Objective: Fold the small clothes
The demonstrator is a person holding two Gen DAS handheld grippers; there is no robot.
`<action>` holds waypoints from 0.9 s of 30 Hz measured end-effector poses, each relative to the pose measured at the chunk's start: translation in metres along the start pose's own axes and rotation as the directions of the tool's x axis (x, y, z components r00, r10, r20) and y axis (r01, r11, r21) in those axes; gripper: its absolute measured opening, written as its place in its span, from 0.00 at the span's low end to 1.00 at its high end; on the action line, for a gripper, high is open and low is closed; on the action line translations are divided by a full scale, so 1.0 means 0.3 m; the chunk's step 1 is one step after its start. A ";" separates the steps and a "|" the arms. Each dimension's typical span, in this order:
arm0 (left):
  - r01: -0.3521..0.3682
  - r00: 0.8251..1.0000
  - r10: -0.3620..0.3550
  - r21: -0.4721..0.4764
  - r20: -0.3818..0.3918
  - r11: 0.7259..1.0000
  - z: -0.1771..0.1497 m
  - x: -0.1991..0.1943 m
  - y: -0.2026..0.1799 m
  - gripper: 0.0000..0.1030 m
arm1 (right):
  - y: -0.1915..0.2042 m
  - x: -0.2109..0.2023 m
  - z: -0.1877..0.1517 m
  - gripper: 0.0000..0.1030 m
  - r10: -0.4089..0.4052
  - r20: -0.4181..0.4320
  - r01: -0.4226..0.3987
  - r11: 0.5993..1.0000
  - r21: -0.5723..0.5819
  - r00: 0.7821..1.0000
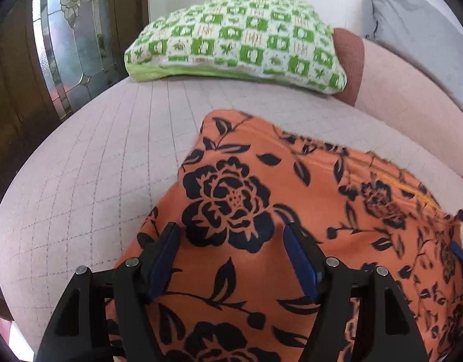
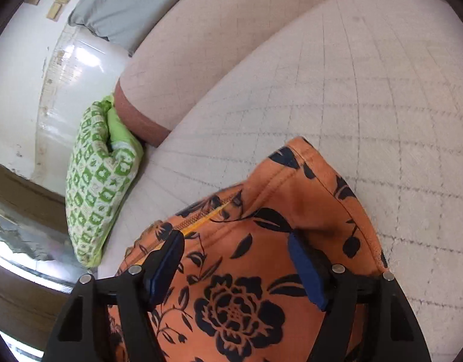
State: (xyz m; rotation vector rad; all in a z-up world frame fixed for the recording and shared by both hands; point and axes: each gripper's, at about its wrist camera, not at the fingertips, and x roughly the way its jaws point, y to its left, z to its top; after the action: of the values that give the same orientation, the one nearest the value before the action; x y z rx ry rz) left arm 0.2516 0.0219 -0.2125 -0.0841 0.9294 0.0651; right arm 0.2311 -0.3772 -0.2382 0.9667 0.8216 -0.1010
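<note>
An orange garment with a black flower print (image 1: 261, 211) lies on the quilted pale cushion (image 1: 95, 166). It also shows in the right wrist view (image 2: 261, 226), with a yellow zipper (image 2: 201, 221) along one seam. My left gripper (image 1: 231, 232) is open, its blue-padded jaws spread just above the cloth, near its left edge. My right gripper (image 2: 236, 241) is open too, above the garment's other end, close to the zipper and a hemmed corner. The right gripper's tip shows at the right edge of the left wrist view (image 1: 461, 241).
A green and white patterned pillow (image 1: 237, 42) lies at the far end of the cushion (image 2: 367, 90), also in the right wrist view (image 2: 95, 187). A grey pillow (image 1: 418, 30) rests on the backrest (image 1: 406, 96). A wooden door with glass (image 1: 65, 45) stands at the left.
</note>
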 end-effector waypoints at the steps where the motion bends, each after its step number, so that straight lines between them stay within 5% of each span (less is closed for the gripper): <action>1: -0.022 1.000 0.022 0.029 0.002 0.999 -0.006 0.003 -0.016 0.69 | 0.001 -0.018 -0.004 0.72 0.004 0.002 -0.004 1.000 -0.001 1.000; 14: -0.070 0.994 0.064 0.067 0.088 0.995 -0.088 -0.123 -0.019 0.71 | 0.001 -0.280 -0.210 0.72 -0.005 -0.071 -0.001 0.996 -0.086 0.997; 17: -0.133 0.991 0.130 0.205 0.029 0.970 -0.125 -0.055 -0.050 0.78 | -0.019 -0.300 -0.274 0.73 -0.034 -0.101 0.023 0.995 -0.101 0.994; 19: -0.168 0.985 0.154 0.260 0.072 0.951 -0.139 -0.064 -0.073 0.79 | -0.024 -0.291 -0.301 0.73 -0.066 -0.110 0.051 0.990 -0.134 0.992; 23: -0.100 0.995 0.093 0.161 0.047 0.982 -0.135 -0.117 0.006 0.79 | 0.015 -0.313 -0.337 0.73 -0.129 -0.070 0.111 0.971 -0.210 0.989; 27: -0.088 0.992 0.083 0.052 0.099 0.995 -0.143 -0.207 0.113 0.79 | 0.008 -0.383 -0.377 0.73 -0.093 -0.024 0.088 0.981 -0.175 0.995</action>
State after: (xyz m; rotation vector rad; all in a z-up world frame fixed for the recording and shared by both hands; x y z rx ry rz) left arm 0.1772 0.0501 -0.1897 0.0109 0.8374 0.1214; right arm 0.0865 -0.3208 -0.1945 0.7687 0.8889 -0.0911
